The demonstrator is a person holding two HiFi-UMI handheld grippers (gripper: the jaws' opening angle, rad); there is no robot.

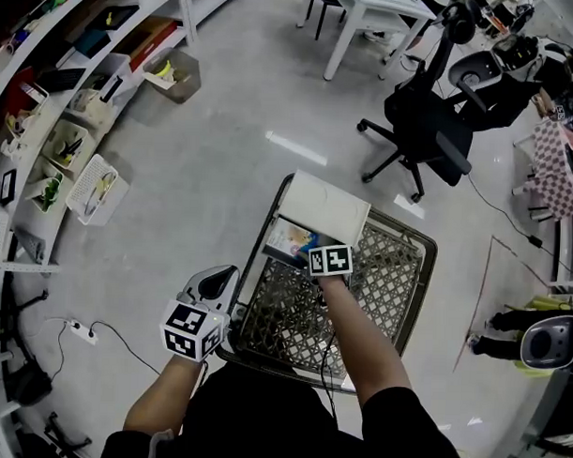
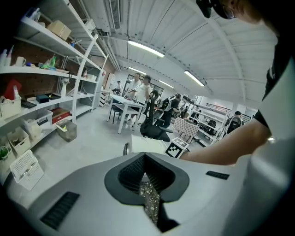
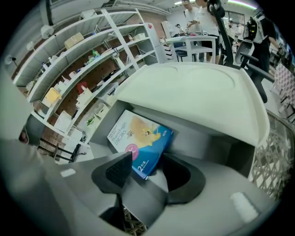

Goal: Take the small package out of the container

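Note:
The small package (image 3: pixel 138 138), blue and white with yellow print, lies tilted inside the white container (image 3: pixel 198 97), under its broad white top. In the head view the package (image 1: pixel 294 241) shows at the near edge of the container (image 1: pixel 325 208), which sits at the far end of a wire cart (image 1: pixel 397 274). My right gripper (image 3: pixel 147 168) is open, its jaws standing wide on either side of the package's near corner; its pads do not press on it. My left gripper (image 1: pixel 214 285) is shut and empty at the cart's near left corner. In the left gripper view, the left gripper (image 2: pixel 145 161) points over the cart mesh.
Shelving with bins and small goods (image 1: pixel 65 122) runs along the left wall, and a white basket (image 1: pixel 98 189) stands on the floor. A black office chair (image 1: pixel 431 125) is beyond the cart, with a white table (image 1: pixel 369 10) behind it. People stand at the room's far end (image 2: pixel 140 85).

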